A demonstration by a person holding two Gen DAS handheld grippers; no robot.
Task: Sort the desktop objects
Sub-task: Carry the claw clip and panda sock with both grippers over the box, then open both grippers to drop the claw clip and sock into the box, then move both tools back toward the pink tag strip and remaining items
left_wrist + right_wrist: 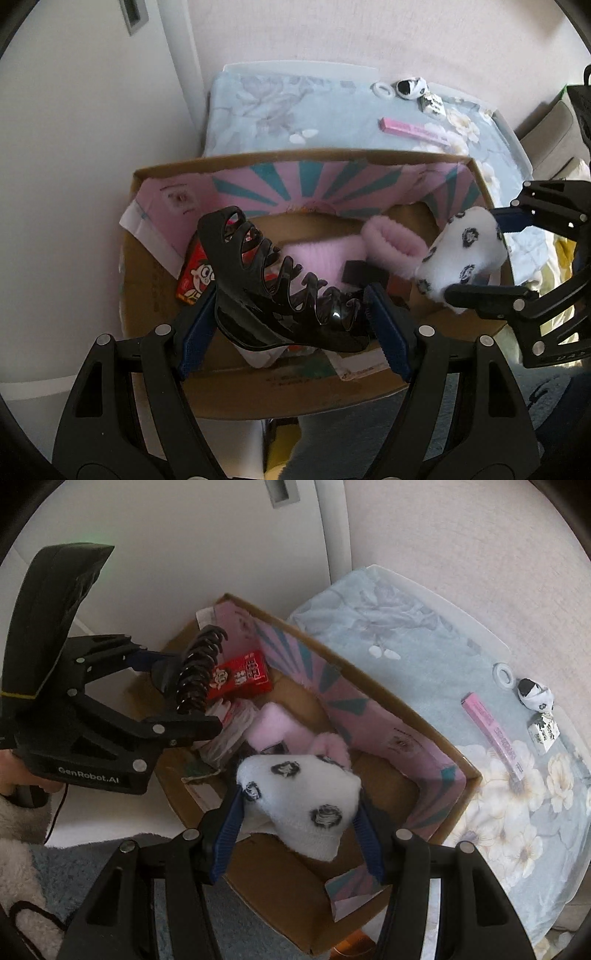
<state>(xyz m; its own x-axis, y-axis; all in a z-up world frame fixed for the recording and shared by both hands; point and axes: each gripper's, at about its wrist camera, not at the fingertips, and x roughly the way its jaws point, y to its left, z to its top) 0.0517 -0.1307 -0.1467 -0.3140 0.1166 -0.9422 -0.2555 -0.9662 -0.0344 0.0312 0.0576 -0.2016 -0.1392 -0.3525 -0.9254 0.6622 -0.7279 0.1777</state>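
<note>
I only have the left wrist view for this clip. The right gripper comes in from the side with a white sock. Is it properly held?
Observer: Yes. In the right wrist view the white sock sits squeezed between both blue pads of the right gripper, above the cardboard box.
Operator: Is the black hair claw gripped on both sides?
Observer: From the right wrist view, the black hair claw stands between the left gripper's fingers, over the box's far corner.
Operator: What lies under the claw?
Observer: A red snack box, lying flat on the box floor, with crumpled plastic wrapping beside it.
</note>
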